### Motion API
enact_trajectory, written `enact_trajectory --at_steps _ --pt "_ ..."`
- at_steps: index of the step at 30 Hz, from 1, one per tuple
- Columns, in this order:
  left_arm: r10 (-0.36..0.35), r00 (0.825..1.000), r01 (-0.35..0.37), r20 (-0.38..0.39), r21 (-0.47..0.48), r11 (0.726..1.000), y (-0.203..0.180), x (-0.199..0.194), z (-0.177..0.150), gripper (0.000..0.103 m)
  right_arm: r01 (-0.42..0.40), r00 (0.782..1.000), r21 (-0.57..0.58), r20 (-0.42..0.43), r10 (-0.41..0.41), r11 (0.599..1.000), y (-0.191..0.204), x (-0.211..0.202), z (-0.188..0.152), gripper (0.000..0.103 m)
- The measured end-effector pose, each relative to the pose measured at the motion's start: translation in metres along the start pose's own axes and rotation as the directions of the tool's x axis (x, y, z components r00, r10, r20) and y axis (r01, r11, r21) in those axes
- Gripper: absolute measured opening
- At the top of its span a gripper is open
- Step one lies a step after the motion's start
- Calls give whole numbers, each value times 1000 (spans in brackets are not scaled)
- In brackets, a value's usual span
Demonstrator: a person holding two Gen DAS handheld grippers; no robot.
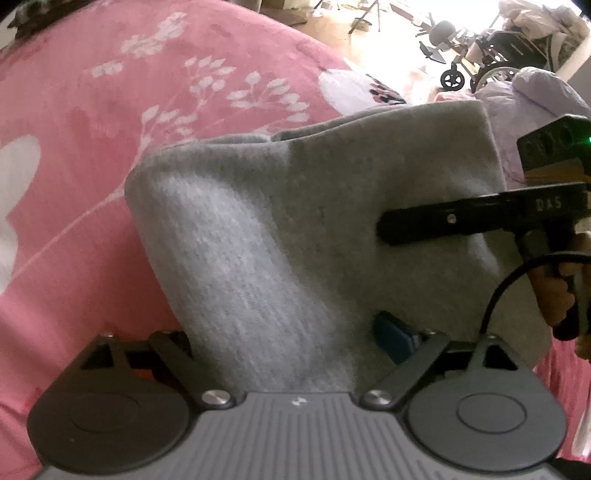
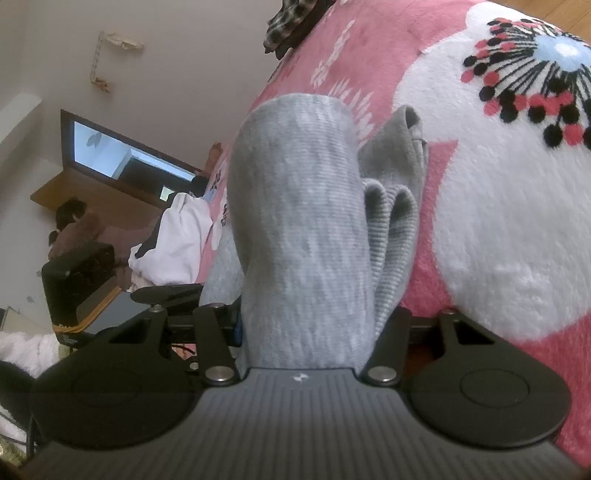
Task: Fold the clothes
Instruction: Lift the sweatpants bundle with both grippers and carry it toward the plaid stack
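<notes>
A grey knit garment (image 1: 258,229) is lifted above a bed covered with a pink floral blanket (image 1: 92,129), and both grippers have hold of it. In the left wrist view the left gripper (image 1: 288,343) is closed on the near edge of the garment: the cloth runs down between its two fingers, with a blue finger pad (image 1: 393,338) showing at the garment's right side. The fabric rises away from the gripper as a broad folded panel, its far edge doubled over. The right gripper (image 1: 384,229) enters from the right of the garment, its black finger pressed flat against the cloth, with the person's hand (image 1: 557,291) on its handle.

In the right wrist view the right gripper (image 2: 306,332) is clamped on the garment (image 2: 295,221), which bulges up between the fingers as a thick roll; looser ribbed folds hang just right of the roll. Left of the garment the left gripper (image 2: 166,295) shows as a black finger. Beyond the garment the blanket (image 2: 498,240) bears a large white flower pattern, and a dark checked cloth (image 2: 291,22) lies at the bed's far end
</notes>
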State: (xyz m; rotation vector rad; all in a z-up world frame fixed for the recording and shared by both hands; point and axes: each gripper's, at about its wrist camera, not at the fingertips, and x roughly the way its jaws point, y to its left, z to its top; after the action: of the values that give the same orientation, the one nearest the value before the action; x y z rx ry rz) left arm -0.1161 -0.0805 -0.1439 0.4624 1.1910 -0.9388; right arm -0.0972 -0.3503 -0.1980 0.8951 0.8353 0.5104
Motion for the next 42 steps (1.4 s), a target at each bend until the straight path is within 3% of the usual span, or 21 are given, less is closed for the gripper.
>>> enact_trajectory --at_steps 5,18,22,25,29,36,42 --pt "48 999 -49 26 45 998 -13 -8 -2 73 20 1000 -10 5 -20 1000 5 0 0 51" --pt "88 995 -90 45 63 994 -19 -18 -1 60 48 999 -50 28 -46 998 15 -2 -2 49" --pt "68 996 -71 54 68 995 -17 -23 0 53 39 999 -52 35 -37 998 20 -3 -1 48" --pt "14 998 -15 59 32 999 -7 -31 6 45 20 999 -65 42 -17 998 29 -4 2 47" --pt "-6 994 5 106 13 1000 5 -46 17 43 1 999 -118 50 5 993 50 1 13 47" --pt "4 974 -3 227 -5 1000 34 -70 49 43 4 994 -195 104 17 981 77 13 54 45" --pt "14 931 -6 365 -23 1000 66 -96 88 43 31 988 -325 156 21 945 109 25 110 45"
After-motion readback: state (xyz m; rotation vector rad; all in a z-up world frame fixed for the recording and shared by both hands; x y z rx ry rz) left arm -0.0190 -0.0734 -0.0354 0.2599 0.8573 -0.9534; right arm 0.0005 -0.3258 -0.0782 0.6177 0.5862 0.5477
